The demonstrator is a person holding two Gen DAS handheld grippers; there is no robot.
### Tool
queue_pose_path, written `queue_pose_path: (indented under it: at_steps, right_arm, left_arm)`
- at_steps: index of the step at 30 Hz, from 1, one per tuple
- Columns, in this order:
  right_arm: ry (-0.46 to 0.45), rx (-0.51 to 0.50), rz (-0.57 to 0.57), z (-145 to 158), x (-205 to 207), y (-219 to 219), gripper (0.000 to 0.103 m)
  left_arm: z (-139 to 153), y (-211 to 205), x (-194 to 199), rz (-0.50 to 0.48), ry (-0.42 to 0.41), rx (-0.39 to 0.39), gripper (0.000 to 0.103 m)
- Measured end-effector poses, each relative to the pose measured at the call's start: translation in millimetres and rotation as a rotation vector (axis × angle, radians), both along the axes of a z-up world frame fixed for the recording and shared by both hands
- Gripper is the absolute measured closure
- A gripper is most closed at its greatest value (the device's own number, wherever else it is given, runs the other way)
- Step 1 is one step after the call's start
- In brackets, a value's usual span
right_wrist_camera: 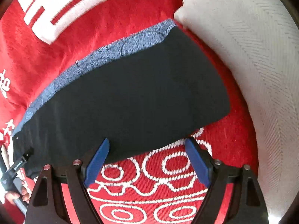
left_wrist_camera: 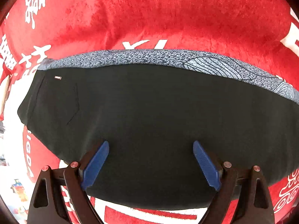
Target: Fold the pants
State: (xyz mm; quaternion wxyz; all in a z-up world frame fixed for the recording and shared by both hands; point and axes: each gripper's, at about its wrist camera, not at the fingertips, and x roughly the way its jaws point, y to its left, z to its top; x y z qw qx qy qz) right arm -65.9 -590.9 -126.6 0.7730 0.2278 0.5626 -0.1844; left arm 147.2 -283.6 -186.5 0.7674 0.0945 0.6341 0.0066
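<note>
Black pants (left_wrist_camera: 149,112) lie flat, folded lengthwise, on a red blanket with white characters (left_wrist_camera: 168,18). A small white tag and a back pocket show near their left end. A grey-blue patterned cloth (left_wrist_camera: 205,63) peeks out along their far edge. My left gripper (left_wrist_camera: 151,145) is open just above the pants' near part and holds nothing. In the right wrist view the pants' leg end (right_wrist_camera: 140,93) lies ahead, with the patterned cloth (right_wrist_camera: 112,50) behind it. My right gripper (right_wrist_camera: 147,142) is open and empty over the pants' near edge and the red blanket (right_wrist_camera: 46,56).
A cream herringbone cushion (right_wrist_camera: 252,65) rises at the right, close to the pants' far right corner. At the lower left of the right wrist view a hand holding the other gripper's handle (right_wrist_camera: 13,179) shows. The blanket's left edge (left_wrist_camera: 11,149) drops to a bright room.
</note>
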Motion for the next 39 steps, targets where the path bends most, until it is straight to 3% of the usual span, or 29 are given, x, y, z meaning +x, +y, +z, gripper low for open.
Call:
queue_pose_path:
  at_steps: [2,10,15,22,29,36,39]
  right_arm:
    - [-0.004,0.011,-0.016,2,-4,3,0.017]
    - [0.017,0.057,-0.059,12,-32,28,0.017]
    - [0.011,0.085,-0.075,13,-55,61,0.017]
    - [-0.047,0.197,-0.1,12,-61,124,0.017]
    - [-0.158,0.423,-0.023,4,-27,201,0.017]
    - [-0.189,0.613,0.039,-35,31,269,0.017]
    - [-0.188,0.659,0.05,-50,43,286,0.026]
  left_arm:
    - [0,-3,-1,-0.016,-0.011,0.026,0.002]
    - [-7,5,-2,-0.021,-0.024,-0.002,0.002]
    - [-1,8,-4,-0.077,-0.006,-0.05,0.002]
    - [33,38,-10,-0.144,-0.049,-0.112,0.002]
    - [54,104,2,-0.142,-0.105,-0.076,0.002]
    - [37,159,10,-0.064,-0.074,-0.067,0.002]
    - [27,167,8,-0.058,-0.06,-0.084,0.002]
